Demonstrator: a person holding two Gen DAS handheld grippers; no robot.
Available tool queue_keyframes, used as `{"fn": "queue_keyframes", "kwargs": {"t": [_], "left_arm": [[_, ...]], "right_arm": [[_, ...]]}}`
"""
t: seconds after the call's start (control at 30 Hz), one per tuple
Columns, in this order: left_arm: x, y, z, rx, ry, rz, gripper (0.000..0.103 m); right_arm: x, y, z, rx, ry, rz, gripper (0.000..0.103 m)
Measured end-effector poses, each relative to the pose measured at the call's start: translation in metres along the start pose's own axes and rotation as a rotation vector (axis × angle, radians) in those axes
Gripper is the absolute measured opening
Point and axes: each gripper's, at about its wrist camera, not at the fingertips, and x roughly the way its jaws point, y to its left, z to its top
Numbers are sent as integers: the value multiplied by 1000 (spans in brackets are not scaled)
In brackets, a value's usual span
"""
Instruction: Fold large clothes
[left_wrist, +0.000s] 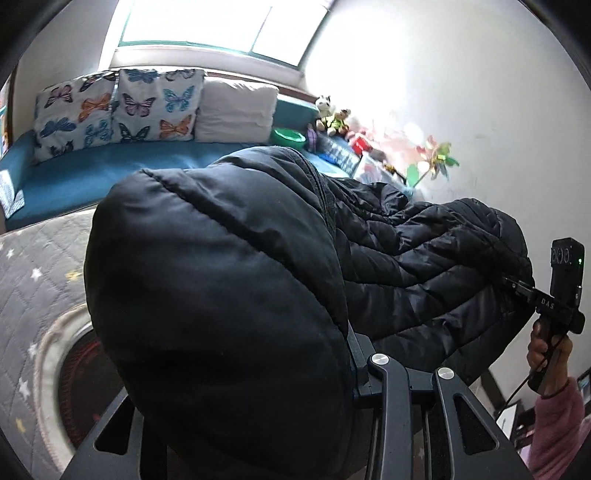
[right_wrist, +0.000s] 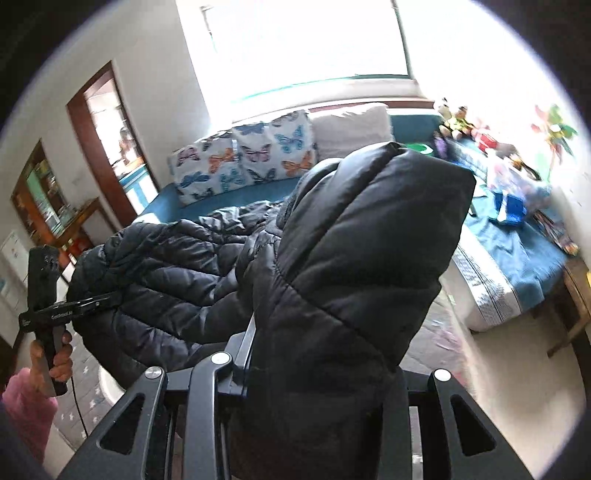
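Observation:
A large black quilted puffer jacket (left_wrist: 229, 280) hangs in the air, stretched between my two grippers. It also fills the right wrist view (right_wrist: 351, 258). My left gripper (left_wrist: 351, 354) is shut on one end of the jacket; the bulging fabric hides its left finger. It also shows at the left of the right wrist view (right_wrist: 110, 301), pinching the jacket's edge. My right gripper (right_wrist: 255, 332) is shut on the other end, with fabric draped over it. It appears at the right of the left wrist view (left_wrist: 511, 284), clamped on the jacket's edge.
A blue daybed (left_wrist: 110, 170) with butterfly cushions (left_wrist: 122, 107) and a white pillow (left_wrist: 236, 110) runs under the window. Toys (left_wrist: 332, 118) and a pinwheel (left_wrist: 436, 162) crowd the corner. A grey quilted star mat (left_wrist: 33, 280) with a round ring (left_wrist: 51, 369) lies below. A doorway (right_wrist: 107, 144) is at left.

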Motion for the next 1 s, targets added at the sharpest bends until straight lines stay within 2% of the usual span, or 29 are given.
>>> {"fn": "queue_keyframes", "kwargs": {"t": [0.1,0.17,0.23,0.27,0.33,0.4,0.5,0.57,0.63,0.67,0.73,0.8,0.87,0.97,1.0], "left_arm": [[42,-19,-3,16,65,29,46],[66,-27,-12,31,107,88,54],[81,-24,-22,9,129,114,72],[87,-19,-25,-23,138,96,77],[95,-8,-25,-88,151,57,88],[96,6,-18,-141,167,20,88],[87,22,-8,-157,165,19,88],[74,21,4,-147,142,37,88],[51,36,12,-130,104,74,88],[28,46,11,-116,85,90,88],[1,43,19,-81,33,121,90],[-19,39,28,-51,-12,147,93],[-30,26,37,1,-42,153,93],[-27,3,46,51,-65,153,91],[-20,-3,48,63,-62,147,85]], "right_arm": [[21,-21,-15,53,44,-16,38],[42,-40,-34,104,104,-23,43],[67,-57,-56,148,165,-65,52],[75,-66,-66,188,179,-55,61],[81,-87,-82,280,181,-6,68],[79,-97,-87,340,182,36,68],[68,-96,-78,294,191,3,68],[58,-95,-69,260,201,-42,69],[48,-88,-61,226,198,-84,69],[46,-93,-61,209,190,-123,69],[27,-87,-56,145,137,-227,71],[17,-80,-47,122,96,-290,71],[17,-70,-37,109,82,-285,71],[30,-56,-27,108,74,-220,71],[38,-51,-25,109,74,-198,70]]}}
